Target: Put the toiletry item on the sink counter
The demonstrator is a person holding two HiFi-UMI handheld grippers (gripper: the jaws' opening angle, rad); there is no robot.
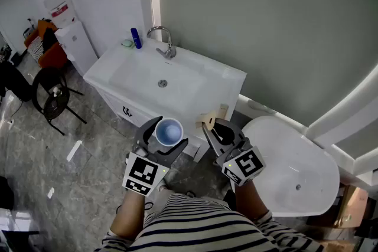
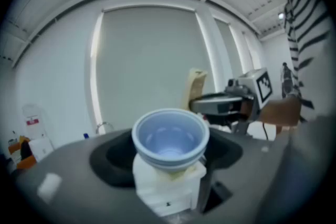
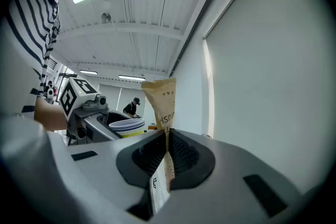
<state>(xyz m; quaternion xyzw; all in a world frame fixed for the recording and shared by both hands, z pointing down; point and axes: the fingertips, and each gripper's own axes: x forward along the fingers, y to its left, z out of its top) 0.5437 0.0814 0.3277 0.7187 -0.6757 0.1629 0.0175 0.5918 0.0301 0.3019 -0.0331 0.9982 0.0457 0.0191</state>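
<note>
A light blue cup [image 1: 170, 131] sits upright between the wide-set jaws of my left gripper [image 1: 169, 134], held just in front of the white sink counter [image 1: 220, 76]. In the left gripper view the cup [image 2: 170, 135] rests over a white block, with the jaws pressing on either side of it. My right gripper [image 1: 214, 126] is shut on a tan paper toothbrush packet [image 1: 208, 120]. The packet [image 3: 160, 105] stands up out of the closed pads [image 3: 181, 150] in the right gripper view. Both grippers hover side by side below the counter's front edge.
On the counter's back stand a chrome faucet [image 1: 165, 43], a blue bottle [image 1: 136, 38] and a small green item [image 1: 127, 43]. A white oval fixture [image 1: 295, 165] is at the right. A black chair [image 1: 50, 94] and a water dispenser [image 1: 69, 32] stand at the left.
</note>
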